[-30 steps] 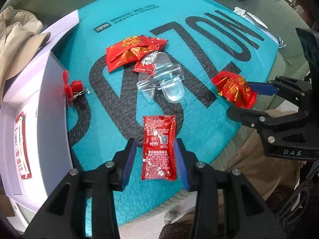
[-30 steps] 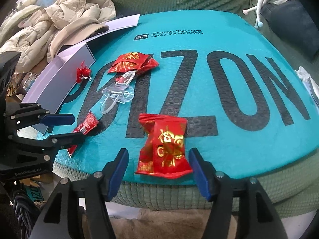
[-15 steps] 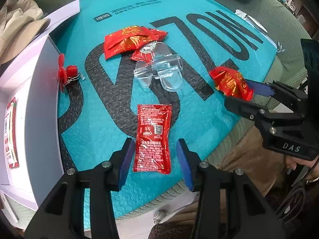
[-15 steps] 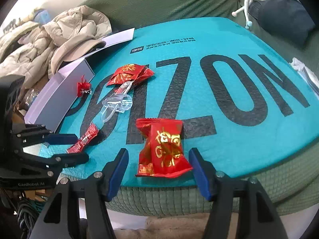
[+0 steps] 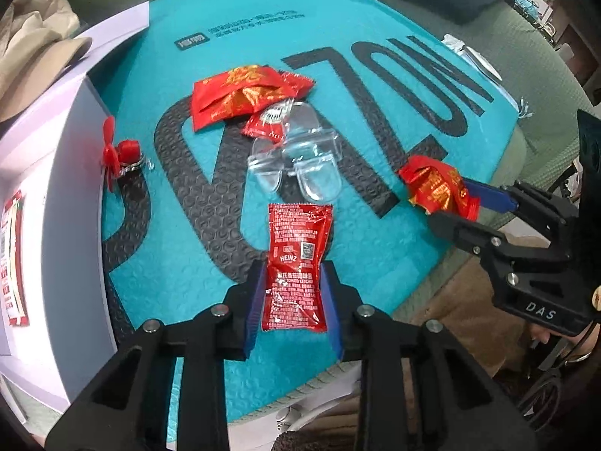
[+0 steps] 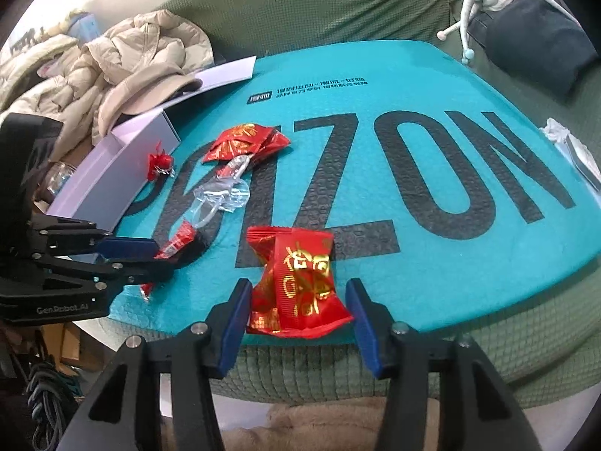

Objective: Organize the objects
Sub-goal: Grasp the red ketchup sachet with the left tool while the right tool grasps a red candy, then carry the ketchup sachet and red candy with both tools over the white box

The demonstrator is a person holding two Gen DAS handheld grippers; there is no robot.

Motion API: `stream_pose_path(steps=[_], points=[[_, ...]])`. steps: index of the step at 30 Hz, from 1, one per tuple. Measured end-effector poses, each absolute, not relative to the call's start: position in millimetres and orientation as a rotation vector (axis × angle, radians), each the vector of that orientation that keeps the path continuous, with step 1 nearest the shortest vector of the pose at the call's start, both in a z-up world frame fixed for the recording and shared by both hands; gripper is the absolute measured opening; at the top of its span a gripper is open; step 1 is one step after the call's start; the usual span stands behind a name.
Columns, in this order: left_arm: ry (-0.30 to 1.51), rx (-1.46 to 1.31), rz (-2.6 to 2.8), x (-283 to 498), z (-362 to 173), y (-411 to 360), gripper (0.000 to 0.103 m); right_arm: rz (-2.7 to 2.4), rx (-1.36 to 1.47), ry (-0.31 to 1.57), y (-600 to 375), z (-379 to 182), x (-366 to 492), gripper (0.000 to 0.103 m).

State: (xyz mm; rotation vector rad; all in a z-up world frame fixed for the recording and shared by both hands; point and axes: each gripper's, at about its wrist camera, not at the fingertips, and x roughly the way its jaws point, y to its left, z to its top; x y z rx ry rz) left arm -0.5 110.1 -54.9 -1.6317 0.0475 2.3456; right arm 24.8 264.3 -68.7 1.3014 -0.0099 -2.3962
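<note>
My left gripper (image 5: 293, 293) is shut on a red Heinz ketchup packet (image 5: 296, 263), its blue pads touching both sides; it also shows in the right wrist view (image 6: 171, 248). My right gripper (image 6: 296, 300) is open around a red and gold snack packet (image 6: 296, 274) near the front edge of the teal OZON mat (image 6: 413, 150). There is a gap on its right side. The same packet shows in the left wrist view (image 5: 435, 188).
A pile of red packets (image 5: 244, 94), a clear plastic piece (image 5: 296, 158) and a small red fan (image 5: 116, 150) lie on the mat. A white box (image 5: 45, 188) stands at the left edge. A beige jacket (image 6: 124, 64) lies behind it.
My left gripper has closed onto the ketchup packet. My right gripper has stayed open around the snack packet and barely shifted.
</note>
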Motion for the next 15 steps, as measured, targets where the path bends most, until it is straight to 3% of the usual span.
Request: stream_pose_path(steps=[15], points=[[0.086, -1.552, 2.391, -5.4, -33.6, 110.8, 0.028, -2.426, 1.307, -0.04, 272.8, -53.2, 24.7, 0.052]])
